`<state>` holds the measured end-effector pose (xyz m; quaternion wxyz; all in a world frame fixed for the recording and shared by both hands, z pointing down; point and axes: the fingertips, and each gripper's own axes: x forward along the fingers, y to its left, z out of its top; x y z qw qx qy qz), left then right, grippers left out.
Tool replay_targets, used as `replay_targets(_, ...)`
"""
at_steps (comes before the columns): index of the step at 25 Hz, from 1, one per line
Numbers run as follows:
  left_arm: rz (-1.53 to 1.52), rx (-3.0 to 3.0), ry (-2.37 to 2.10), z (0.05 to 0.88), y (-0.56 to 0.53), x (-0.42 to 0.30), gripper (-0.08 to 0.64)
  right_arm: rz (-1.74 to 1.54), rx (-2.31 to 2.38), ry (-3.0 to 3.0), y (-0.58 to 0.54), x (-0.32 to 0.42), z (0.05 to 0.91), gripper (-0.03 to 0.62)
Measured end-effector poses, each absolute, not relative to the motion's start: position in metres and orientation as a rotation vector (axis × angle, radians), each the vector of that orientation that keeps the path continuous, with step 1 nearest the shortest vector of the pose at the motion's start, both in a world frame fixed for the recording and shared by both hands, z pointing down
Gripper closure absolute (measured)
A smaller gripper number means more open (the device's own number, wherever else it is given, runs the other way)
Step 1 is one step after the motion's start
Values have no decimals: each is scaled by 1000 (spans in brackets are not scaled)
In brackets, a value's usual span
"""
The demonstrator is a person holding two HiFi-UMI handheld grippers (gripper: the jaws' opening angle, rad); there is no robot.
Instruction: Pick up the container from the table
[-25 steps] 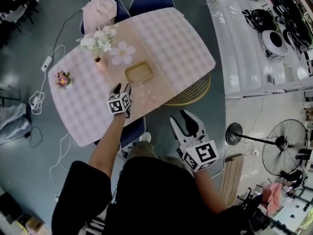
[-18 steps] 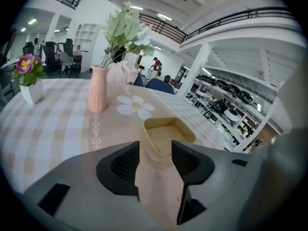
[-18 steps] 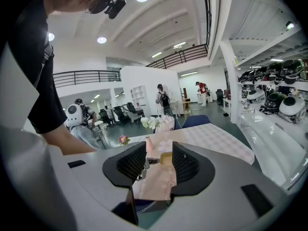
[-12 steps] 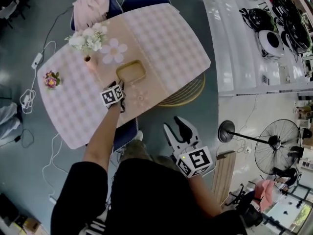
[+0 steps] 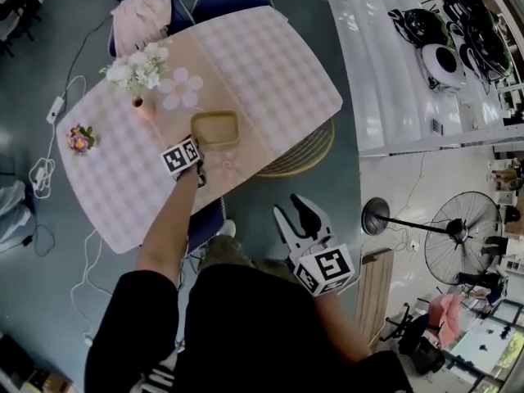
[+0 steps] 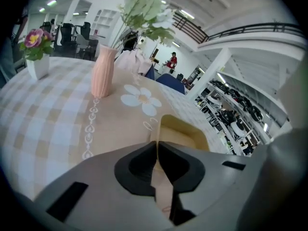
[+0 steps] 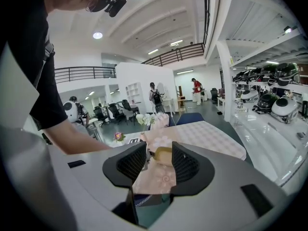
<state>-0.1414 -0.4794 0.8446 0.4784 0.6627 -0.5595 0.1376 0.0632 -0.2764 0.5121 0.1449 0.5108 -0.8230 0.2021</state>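
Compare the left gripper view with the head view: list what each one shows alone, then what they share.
Left gripper view only: the left hand-held gripper with its jaws closing on the near wall of the shallow yellow rectangular container. Head view only: the right hand-held gripper, jaws apart, and a black standing fan. Both: the container, the ribbed pink vase and the checked tablecloth.

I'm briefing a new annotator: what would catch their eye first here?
The left gripper, jaws closing on the yellow container's near wall on the checked table. Behind it, white flowers in a pink vase; the right gripper hangs open off the table.
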Motion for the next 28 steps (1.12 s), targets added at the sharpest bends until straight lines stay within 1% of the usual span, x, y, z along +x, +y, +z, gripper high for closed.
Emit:
replay_targets(7,274,1758,-1371,772,-466,-141,545,505,1525,-2430,-284,59,491,453)
replay_targets(8,260,1779,-1372,758,-463,-141,545,492,1537,-2439,-285,59,487,464)
replay_targets(9,245,1798,-1373,744,-460,-140,545,476,1552,-2448,-286,60,483,492)
replay_targets(10,228,1813,-1374,731,-455,-139,545,460,1567,-2455,-286,62,479,537)
replay_targets(11,211,1826,-1375,718,-450,-138,545,445,1579,-2463,-286,63,474,562)
replay_targets(14,168,1852,-1379,686,-434,-137,545,385,1593,-2478,-286,65,462,589)
replay_targets(21,111,1959,-1397,625,-411,-133,545,235,1625,-2538,-286,62,437,594)
replay_targets(28,79,1997,-1389,596,-393,-117,545,227,1639,-2572,-281,67,423,594)
